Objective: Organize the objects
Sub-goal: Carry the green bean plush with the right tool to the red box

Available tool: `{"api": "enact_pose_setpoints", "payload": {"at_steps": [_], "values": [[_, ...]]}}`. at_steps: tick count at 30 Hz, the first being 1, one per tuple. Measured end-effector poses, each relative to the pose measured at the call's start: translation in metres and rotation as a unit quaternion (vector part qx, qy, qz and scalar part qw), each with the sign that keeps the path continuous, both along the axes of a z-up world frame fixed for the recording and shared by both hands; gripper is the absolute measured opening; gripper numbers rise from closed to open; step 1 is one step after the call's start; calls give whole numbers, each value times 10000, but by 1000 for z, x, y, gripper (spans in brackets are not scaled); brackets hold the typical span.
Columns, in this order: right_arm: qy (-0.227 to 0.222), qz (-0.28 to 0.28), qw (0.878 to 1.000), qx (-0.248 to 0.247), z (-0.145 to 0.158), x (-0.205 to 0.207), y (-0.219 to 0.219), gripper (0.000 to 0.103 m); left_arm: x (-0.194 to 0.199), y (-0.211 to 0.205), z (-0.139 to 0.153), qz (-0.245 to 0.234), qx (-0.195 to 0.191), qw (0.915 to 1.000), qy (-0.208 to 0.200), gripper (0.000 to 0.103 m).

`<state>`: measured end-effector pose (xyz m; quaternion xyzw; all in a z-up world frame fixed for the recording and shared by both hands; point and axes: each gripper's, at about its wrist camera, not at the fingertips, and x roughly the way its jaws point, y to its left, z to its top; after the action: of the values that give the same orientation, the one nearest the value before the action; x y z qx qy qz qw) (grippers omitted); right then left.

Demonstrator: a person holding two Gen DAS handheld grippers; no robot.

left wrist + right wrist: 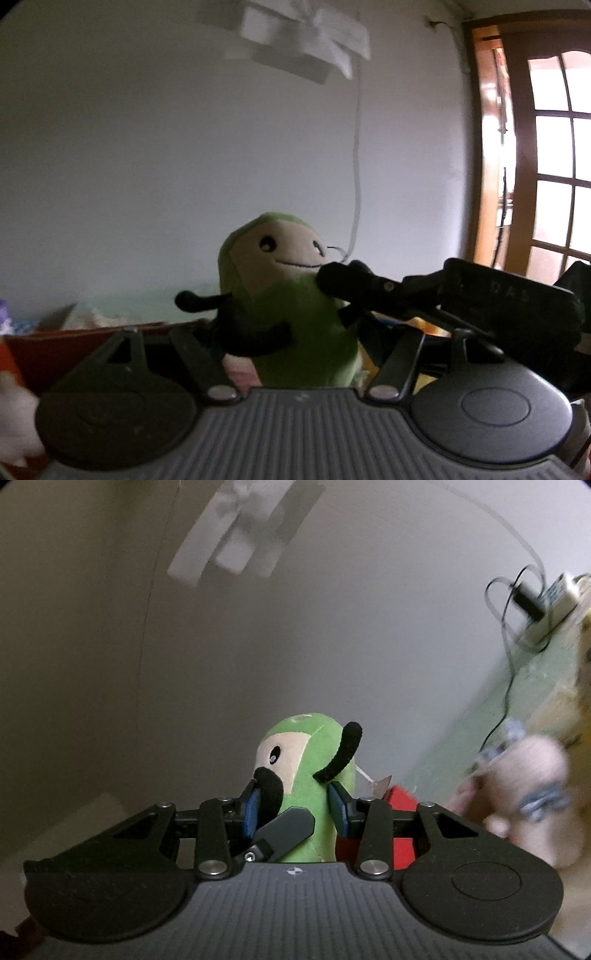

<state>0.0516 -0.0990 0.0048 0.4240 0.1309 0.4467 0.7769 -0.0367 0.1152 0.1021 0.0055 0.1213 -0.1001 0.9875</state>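
I'm gripping the green plush toy point(310, 775) with my right gripper point(297, 808) clamped on it, left gripper point(258, 332) jaws too dark to read (toy not yet placed).

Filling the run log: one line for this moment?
right tongs: shut on green plush toy | left tongs: around the toy, grip unclear | toy: upright, lifted

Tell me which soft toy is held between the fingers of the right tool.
The green plush toy with the cream face and black arms. The right tool clamps its body; the pink toy lies apart, untouched.
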Motion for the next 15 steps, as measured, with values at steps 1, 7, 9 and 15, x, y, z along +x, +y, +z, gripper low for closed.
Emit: {"api": "enact_pose_setpoints", "payload": {"at_steps": [1, 7, 9, 15], "values": [[20, 57, 10000, -28, 1, 0, 10, 42, -2, 8, 1, 65, -9, 10000, 30, 67], [206, 376, 9988, -230, 6, 4, 54, 42, -3, 48, 1, 406, 37, 9989, 231, 67], [277, 451, 9980, -333, 7, 5, 68, 42, -2, 62, 0, 497, 24, 9982, 327, 67], [516, 608, 9939, -758, 10, 10, 105, 42, 5, 98, -5, 668, -32, 9952, 719, 67]]}}
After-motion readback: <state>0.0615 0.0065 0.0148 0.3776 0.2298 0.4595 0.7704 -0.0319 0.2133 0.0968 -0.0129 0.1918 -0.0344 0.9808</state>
